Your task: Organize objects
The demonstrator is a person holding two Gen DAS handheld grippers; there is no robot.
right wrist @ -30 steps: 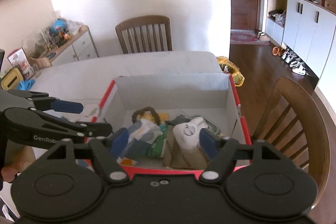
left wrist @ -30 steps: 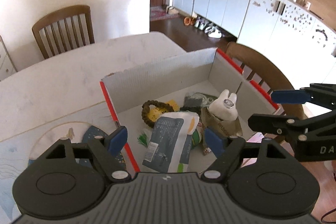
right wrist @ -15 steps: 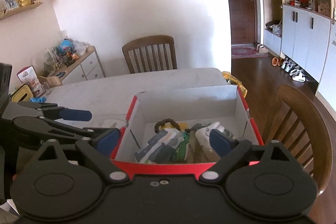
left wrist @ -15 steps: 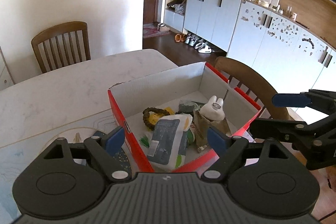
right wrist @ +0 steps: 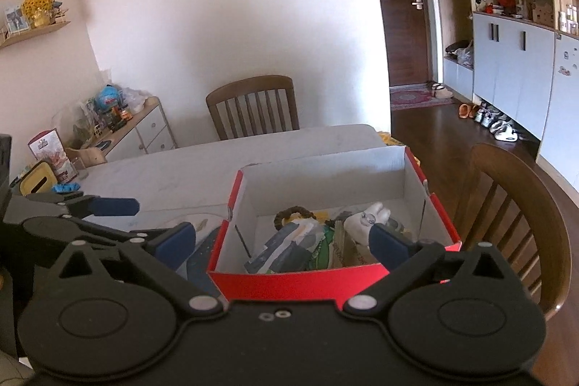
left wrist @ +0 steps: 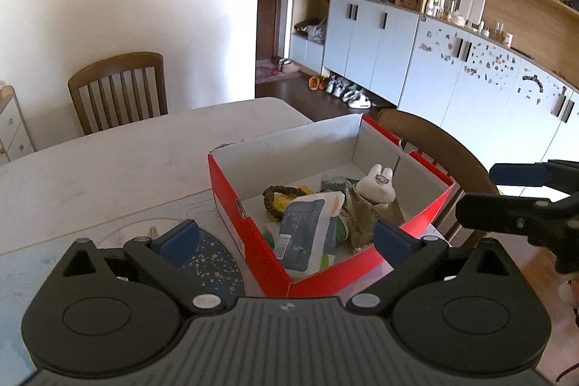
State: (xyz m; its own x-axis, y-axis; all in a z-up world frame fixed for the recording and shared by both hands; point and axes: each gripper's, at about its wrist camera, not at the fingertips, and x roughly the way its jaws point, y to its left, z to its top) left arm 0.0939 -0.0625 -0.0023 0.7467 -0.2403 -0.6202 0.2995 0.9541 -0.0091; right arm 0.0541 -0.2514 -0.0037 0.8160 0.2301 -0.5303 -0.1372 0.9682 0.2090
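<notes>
Left gripper (left wrist: 286,239): tilted down toward the box; jaws opening, spread wide, holding nothing; the box's near corner lies between them, untouched.
Right gripper (right wrist: 280,239): tilted down, just right of the left one; jaws opening, wide, gripping nothing; the box's near wall sits between them.
Box (left wrist: 249,234): red outside, white inside, open-topped, just ahead of both jaws.
In the box: pouch (left wrist: 304,230) nearest the jaws, white rabbit (left wrist: 378,187) right of it, bead ring (left wrist: 282,198) behind, further small things I cannot make out.
Mat (left wrist: 213,266): dark, speckled, under the left gripper's left finger.
Counter (left wrist: 108,165): pale, box on its right end.
Room: chair (left wrist: 117,91) beyond the counter, another chair (right wrist: 514,205) right of the box, cabinets (left wrist: 470,78) along the far right.
</notes>
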